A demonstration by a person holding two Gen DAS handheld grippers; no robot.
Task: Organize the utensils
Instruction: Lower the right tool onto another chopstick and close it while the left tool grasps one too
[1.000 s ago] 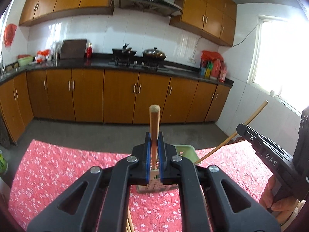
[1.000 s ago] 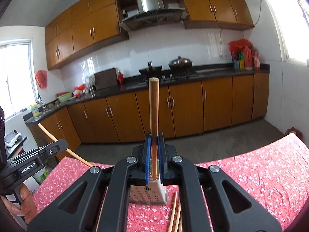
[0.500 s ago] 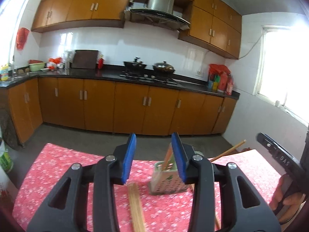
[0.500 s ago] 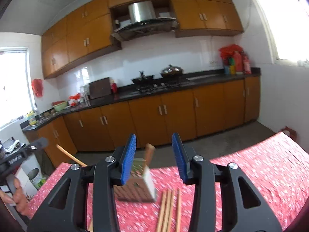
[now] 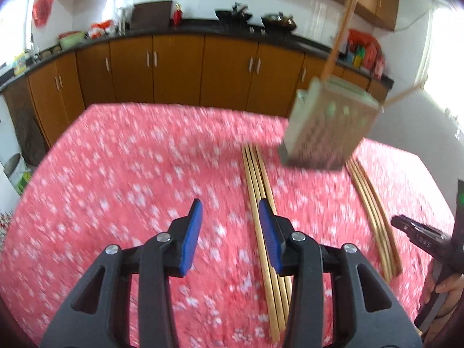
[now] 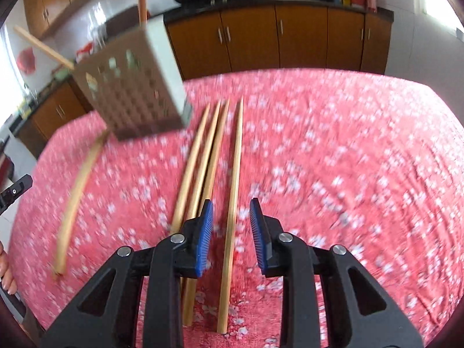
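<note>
Chopsticks (image 6: 232,191) lay lengthwise for pickup: right tongs (image 6: 231,232) were closing around one, untouched; left tongs (image 5: 230,235) stood apart, empty.

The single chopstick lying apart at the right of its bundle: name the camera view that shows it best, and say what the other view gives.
The right wrist view. There the single chopstick runs between the closing, still untouching pads of the right gripper, visible almost end to end. The left wrist view shows that group only as a blurred bundle; the single one cannot be told apart.
</note>
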